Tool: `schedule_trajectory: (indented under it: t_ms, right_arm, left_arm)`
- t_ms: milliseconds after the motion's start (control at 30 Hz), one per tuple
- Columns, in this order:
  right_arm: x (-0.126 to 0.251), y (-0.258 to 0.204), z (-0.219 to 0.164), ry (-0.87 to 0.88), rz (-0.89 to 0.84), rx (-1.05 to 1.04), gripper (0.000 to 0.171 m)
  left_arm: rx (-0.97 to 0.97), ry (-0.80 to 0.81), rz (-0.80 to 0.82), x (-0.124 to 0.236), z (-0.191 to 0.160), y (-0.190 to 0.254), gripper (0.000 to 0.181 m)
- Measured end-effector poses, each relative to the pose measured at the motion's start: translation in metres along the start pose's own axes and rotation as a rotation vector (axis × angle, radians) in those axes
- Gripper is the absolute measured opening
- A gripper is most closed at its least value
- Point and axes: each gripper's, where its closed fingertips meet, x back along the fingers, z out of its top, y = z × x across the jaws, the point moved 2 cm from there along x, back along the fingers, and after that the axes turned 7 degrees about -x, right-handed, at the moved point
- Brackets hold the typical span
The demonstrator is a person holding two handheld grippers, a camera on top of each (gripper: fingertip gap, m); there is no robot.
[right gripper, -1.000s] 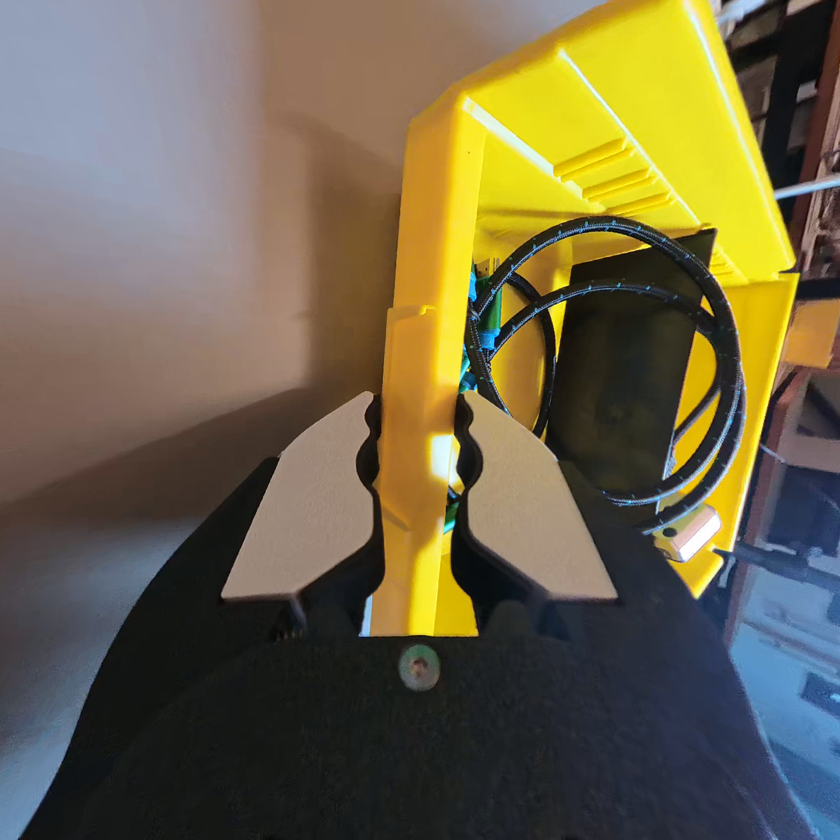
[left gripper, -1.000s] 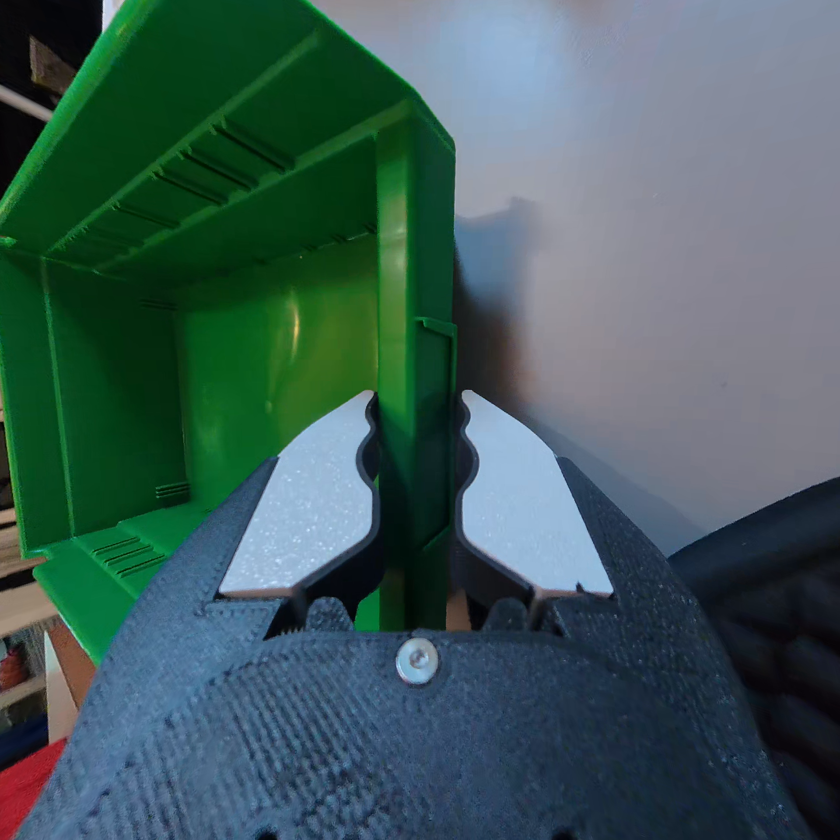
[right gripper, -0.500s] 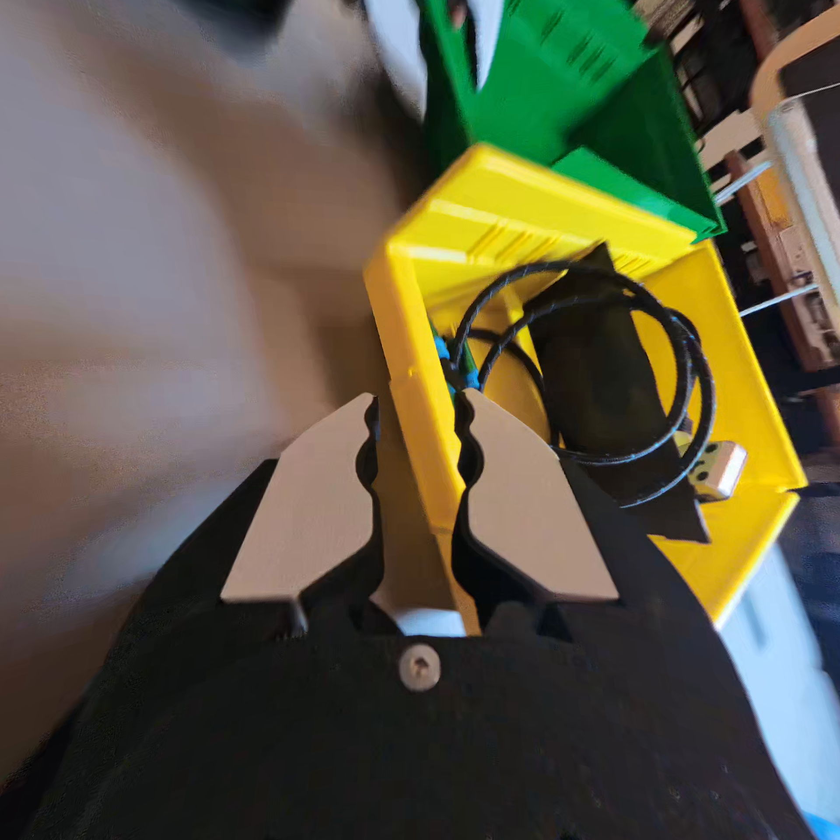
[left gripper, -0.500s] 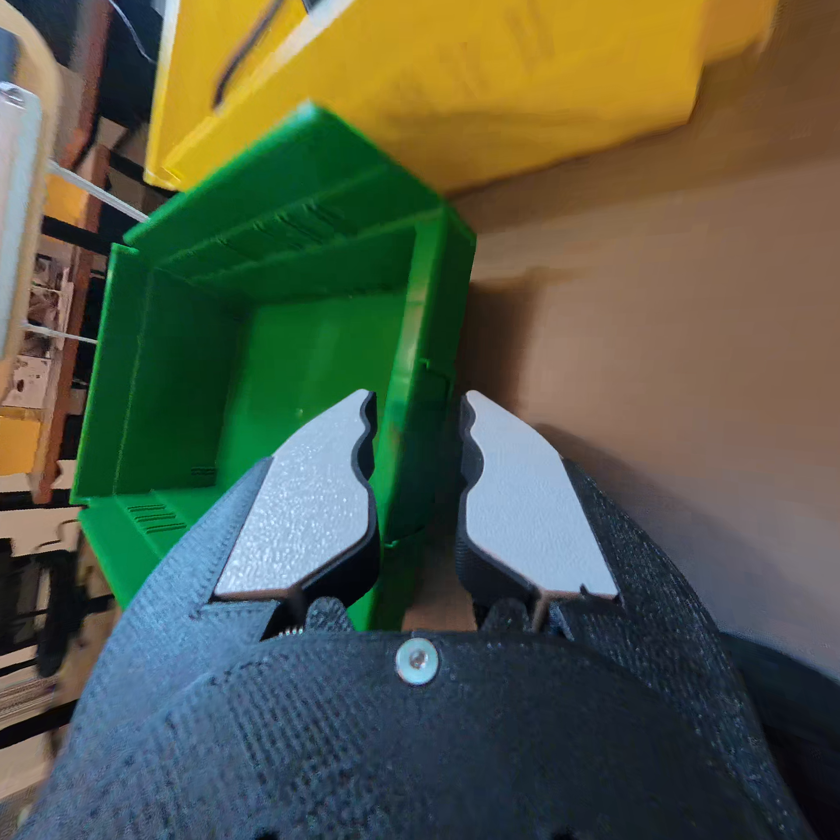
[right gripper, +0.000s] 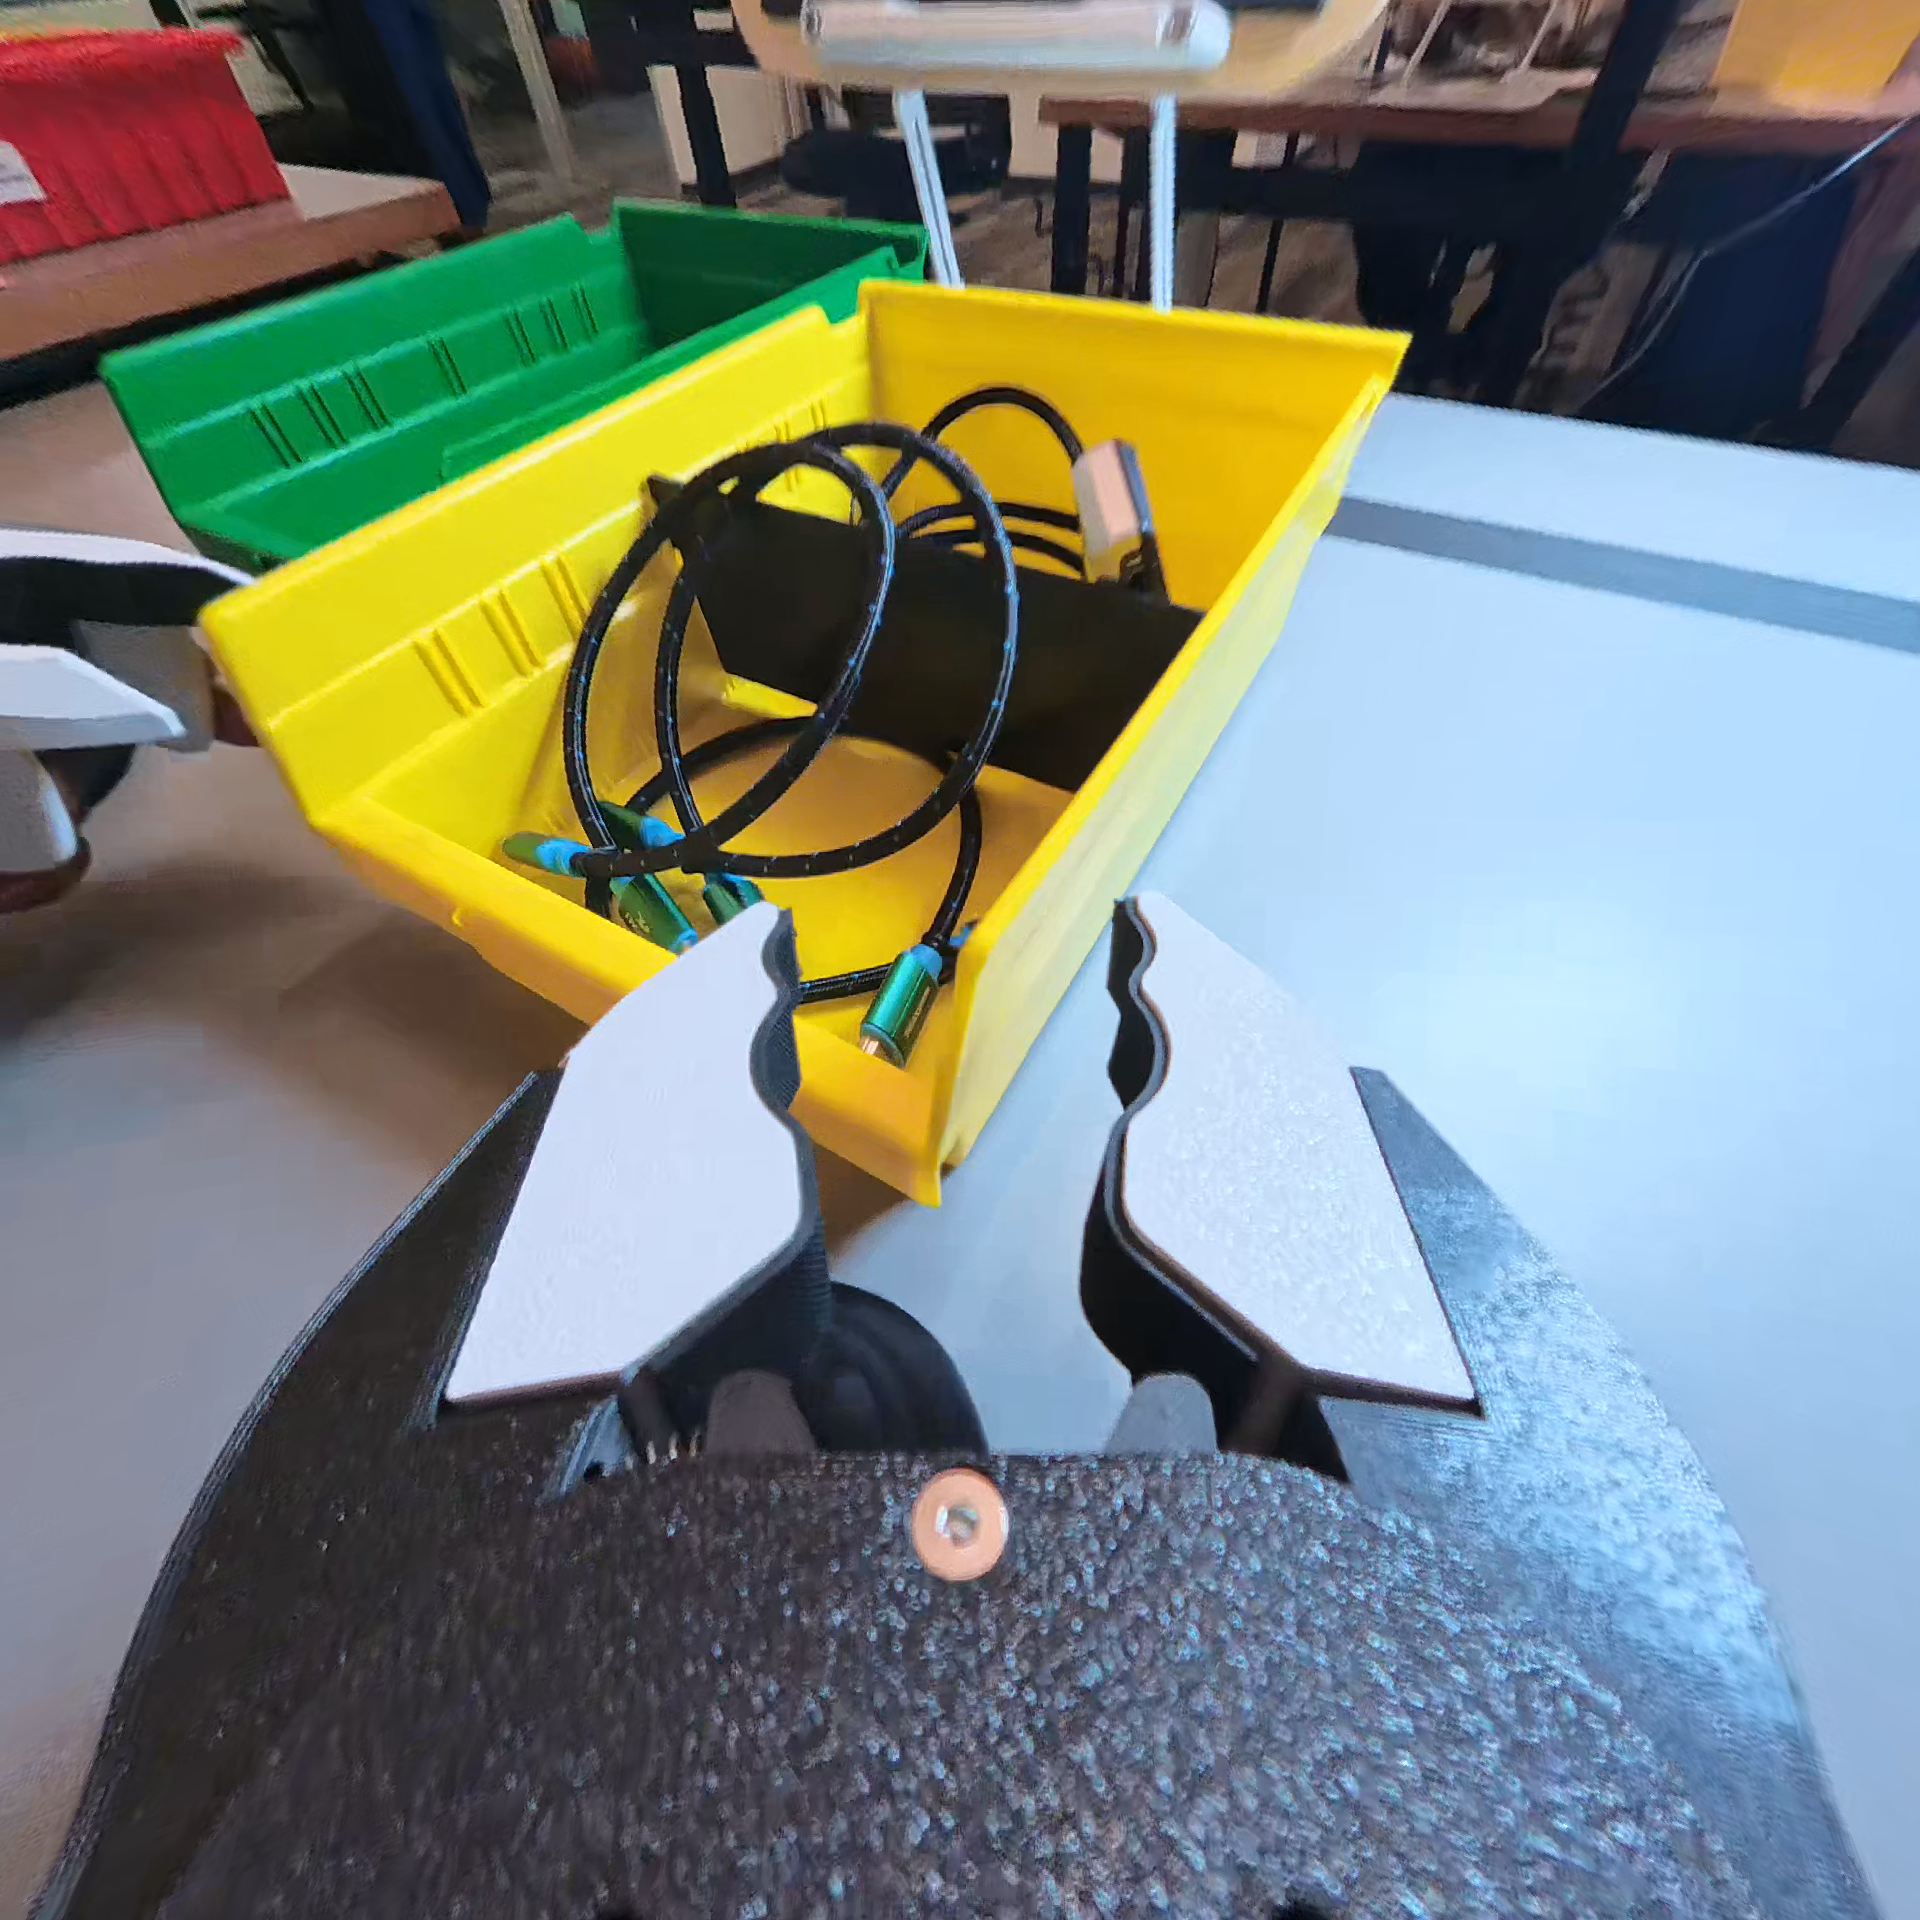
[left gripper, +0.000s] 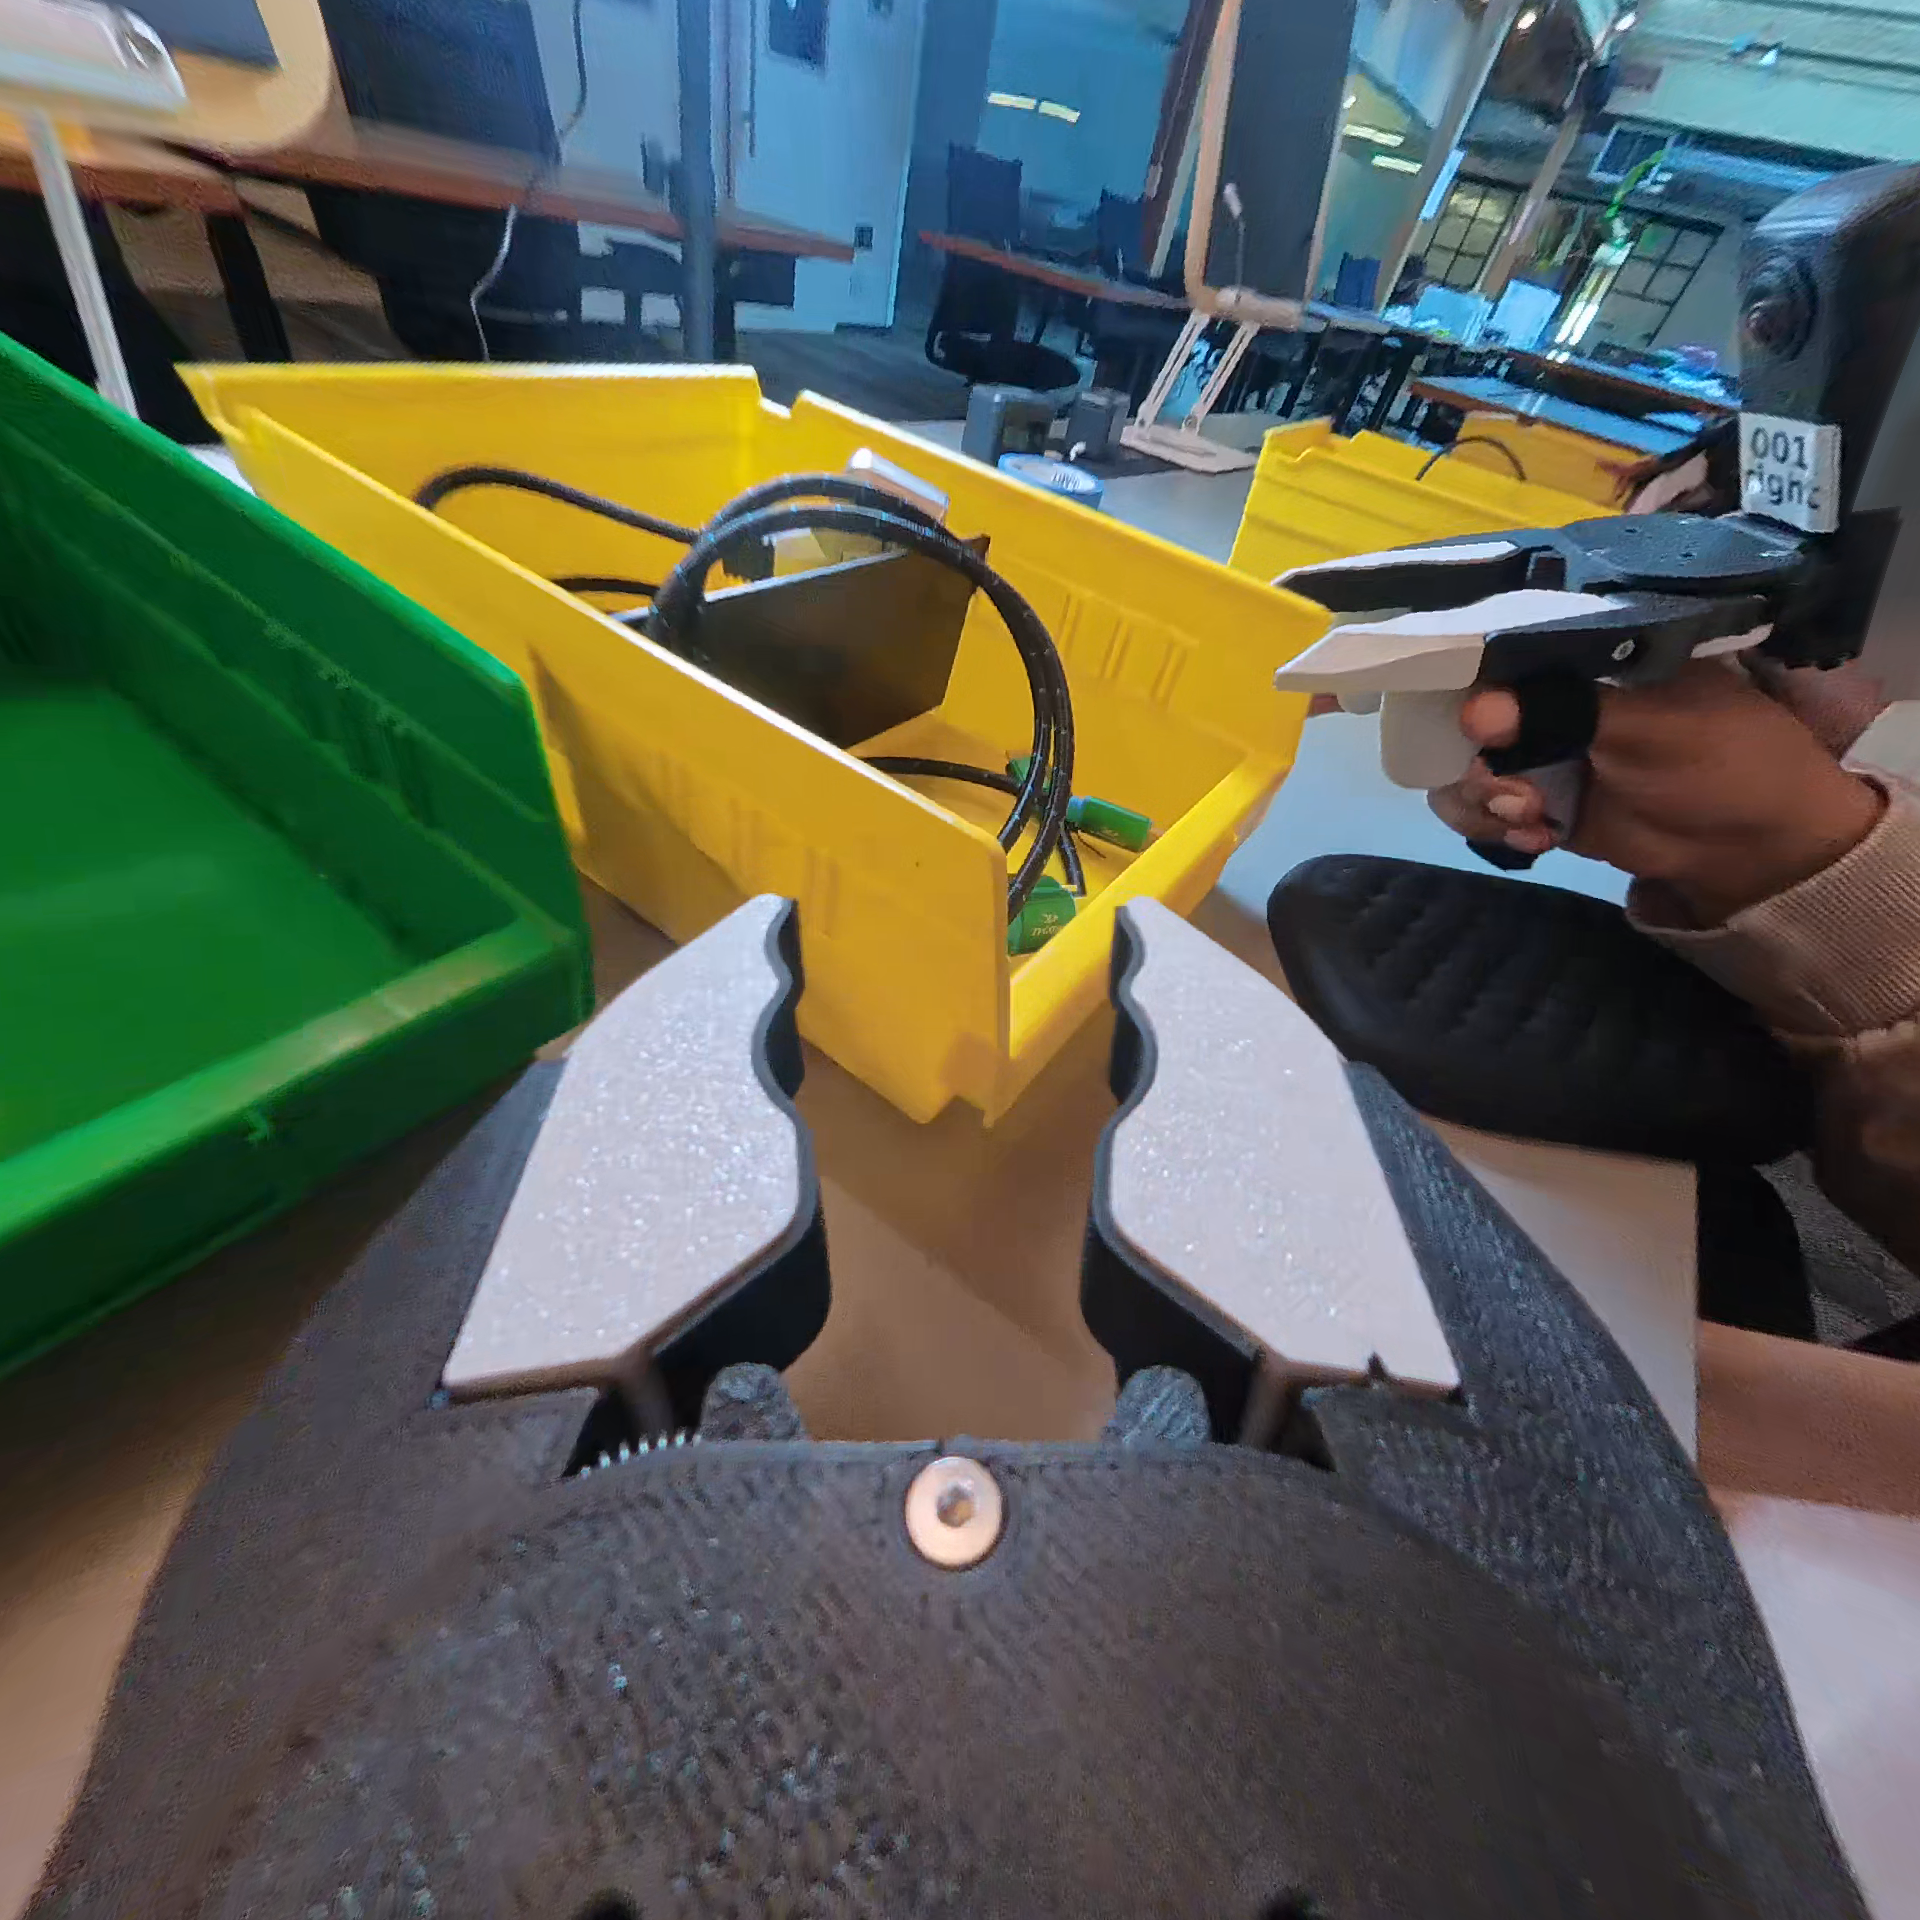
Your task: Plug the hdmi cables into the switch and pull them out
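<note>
A yellow bin (left gripper: 779,821) stands on the table and holds the black switch (left gripper: 831,644), coiled black braided HDMI cables (left gripper: 1044,686) and their green plugs (left gripper: 1112,821). My left gripper (left gripper: 956,925) is open and empty just in front of the bin's near corner. In the right wrist view the bin (right gripper: 416,665), switch (right gripper: 935,644), cables (right gripper: 831,623) and a green plug (right gripper: 904,997) show again. My right gripper (right gripper: 956,925) is open and empty at the bin's near right corner. It also shows in the left wrist view (left gripper: 1288,623), held by a hand.
An empty green bin (left gripper: 260,831) stands close on the yellow bin's left, also in the right wrist view (right gripper: 416,395). A second yellow bin (left gripper: 1403,488) stands farther back. A black padded seat (left gripper: 1507,997) is at the table's right edge. A tan adapter (right gripper: 1107,509) lies in the bin. The tan adapter (right gripper: 1107,509) is about 12 centimetres from my right fingertips.
Both grippers were shut on bin walls, left on the green bin, right on the yellow bin. Now both bins stand on the table and both grippers have let go, opened and drawn back.
</note>
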Motion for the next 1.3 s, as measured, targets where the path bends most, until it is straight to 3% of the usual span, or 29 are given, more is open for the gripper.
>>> schedule_trajectory:
  t_ms: [100,133,200,233,433,700,1000,1133,1300]
  right_arm:
    - [-0.02,0.005,-0.011,-0.087,-0.052,0.032,0.048]
    - [-0.023,0.008,-0.012,-0.103,-0.077,0.06,0.035]
    - [-0.024,0.012,-0.012,-0.107,-0.116,0.103,0.026]
    - [-0.021,0.013,-0.011,-0.096,-0.14,0.12,0.019]
    - [-0.007,-0.003,-0.012,-0.068,-0.18,0.243,0.017]
    - [0.026,-0.033,-0.008,0.007,-0.226,0.315,0.014]
    - [0.062,-0.104,0.064,0.231,-0.165,0.44,0.015]
    - [0.032,-0.153,0.084,0.293,-0.048,0.446,0.015]
    - [-0.019,-0.229,0.096,0.323,0.121,0.464,0.015]
  left_arm:
    - [-0.009,-0.057,0.057,-0.021,-0.007,-0.004,0.066]
    - [-0.017,-0.074,0.07,-0.026,-0.008,-0.006,0.062]
    - [-0.066,-0.103,0.111,-0.034,-0.011,-0.01,0.044]
    - [-0.093,-0.108,0.123,-0.036,-0.011,-0.01,0.044]
    - [-0.236,-0.138,0.191,-0.028,-0.01,-0.013,0.029]
    - [-0.282,-0.075,0.167,0.002,0.01,0.009,0.025]
    - [-0.434,0.079,0.24,0.08,0.089,0.026,0.025]
    - [-0.464,0.092,0.34,0.137,0.103,0.007,0.025]
    - [-0.509,0.018,0.479,0.218,0.096,-0.03,0.025]
